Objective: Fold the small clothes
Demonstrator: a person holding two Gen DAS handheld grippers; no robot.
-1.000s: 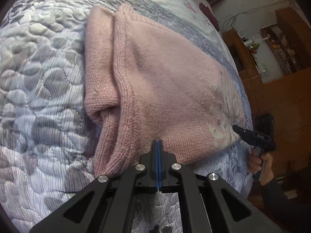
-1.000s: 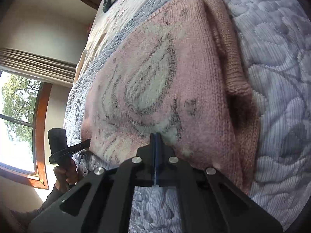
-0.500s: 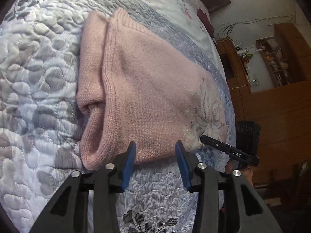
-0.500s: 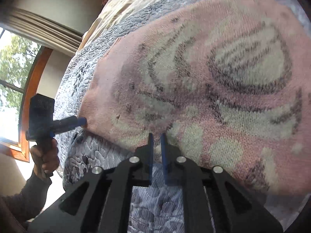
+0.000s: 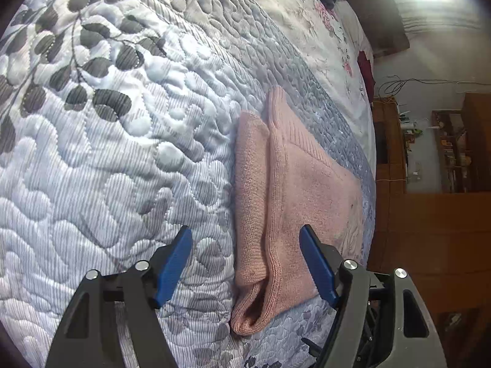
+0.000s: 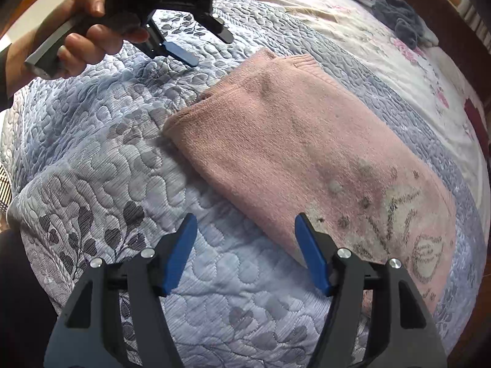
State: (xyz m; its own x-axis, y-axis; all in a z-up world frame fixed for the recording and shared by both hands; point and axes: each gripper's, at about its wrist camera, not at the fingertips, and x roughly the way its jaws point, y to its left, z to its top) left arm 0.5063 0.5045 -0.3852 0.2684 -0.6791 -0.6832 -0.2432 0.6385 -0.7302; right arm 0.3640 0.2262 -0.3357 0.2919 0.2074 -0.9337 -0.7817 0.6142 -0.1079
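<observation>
A pink knitted sweater [image 5: 294, 202] lies folded on the quilted bedspread [image 5: 107, 153], with a folded sleeve edge along its left side. My left gripper [image 5: 245, 239] hovers open above the sweater's near end, holding nothing. In the right wrist view the same sweater [image 6: 291, 141] shows a pale line drawing near its right end. My right gripper [image 6: 245, 230] is open over the sweater's near long edge, empty. The left gripper [image 6: 190, 46] shows there at top left, held by a hand, open and lifted off the sweater.
The quilted bedspread [image 6: 107, 153] has grey leaf prints. A dark grey garment [image 6: 396, 9] lies near the head of the bed. Wooden furniture [image 5: 429, 214] and shelves stand beyond the bed's right edge.
Both grippers went from shut on the sweater's edge to wide open and pulled back from it. The sweater now rests flat on the bed.
</observation>
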